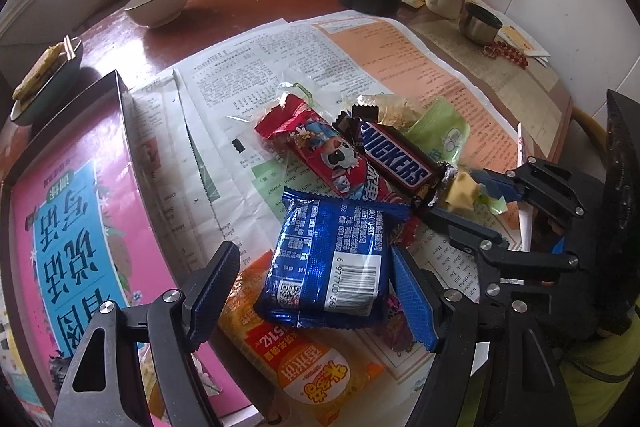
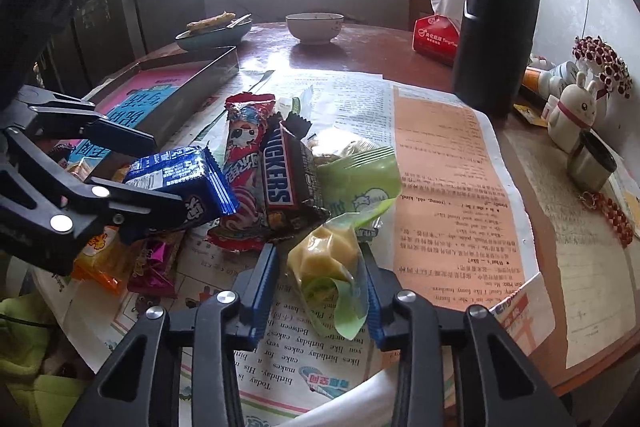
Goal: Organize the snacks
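Observation:
A pile of snacks lies on newspaper (image 1: 248, 67). My left gripper (image 1: 312, 255) is open and straddles a blue packet (image 1: 328, 267) on top of the pile; its left pad stands clear of the packet. Behind the blue packet lie a red packet (image 1: 320, 151) and a Snickers bar (image 1: 396, 163), with an orange packet (image 1: 304, 359) underneath. My right gripper (image 2: 318, 255) is shut on a yellow snack in a green wrapper (image 2: 324, 255) at the pile's near edge. A shallow box with a pink printed bottom (image 1: 80, 227) sits to the left.
A tall black flask (image 2: 496, 19), a red tissue pack (image 2: 436, 35) and a white bowl (image 2: 314, 27) stand at the back of the round table. A plate with food and chopsticks (image 1: 44, 75) is beyond the box. A steel cup (image 2: 592, 163) and a rabbit figure (image 2: 572, 115) are on the right.

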